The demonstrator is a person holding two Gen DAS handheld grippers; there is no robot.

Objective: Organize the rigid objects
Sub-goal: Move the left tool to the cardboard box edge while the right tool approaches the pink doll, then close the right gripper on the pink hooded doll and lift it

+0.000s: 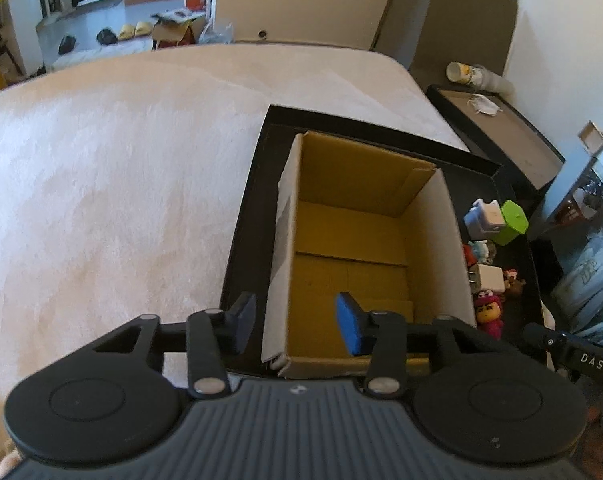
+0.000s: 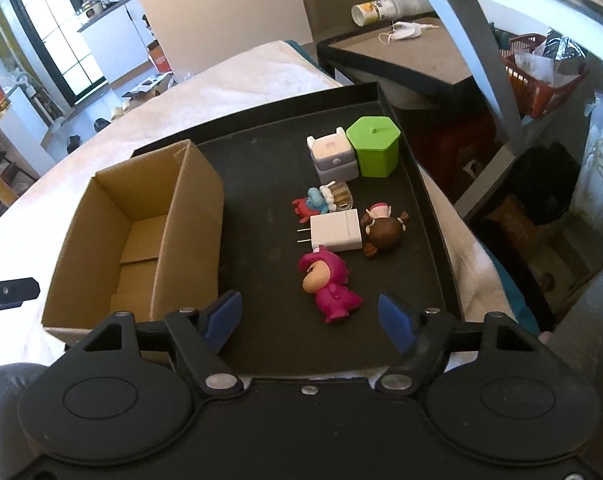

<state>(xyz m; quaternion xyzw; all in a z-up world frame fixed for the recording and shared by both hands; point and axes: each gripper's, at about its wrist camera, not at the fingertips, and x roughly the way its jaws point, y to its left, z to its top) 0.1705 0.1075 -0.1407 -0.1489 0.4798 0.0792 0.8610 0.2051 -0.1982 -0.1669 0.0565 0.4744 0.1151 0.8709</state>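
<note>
Two grippers are hovering over my black tray: the left gripper is straddling the cardboard box wall, fingers apart, while the right gripper is spreading around the pink figurine, not touching.

layout | open brown cardboard box on shallow black tray, left part; right of box: white plug adapter; pink toy figure before adapter; green hexagonal container behind adapter
</note>
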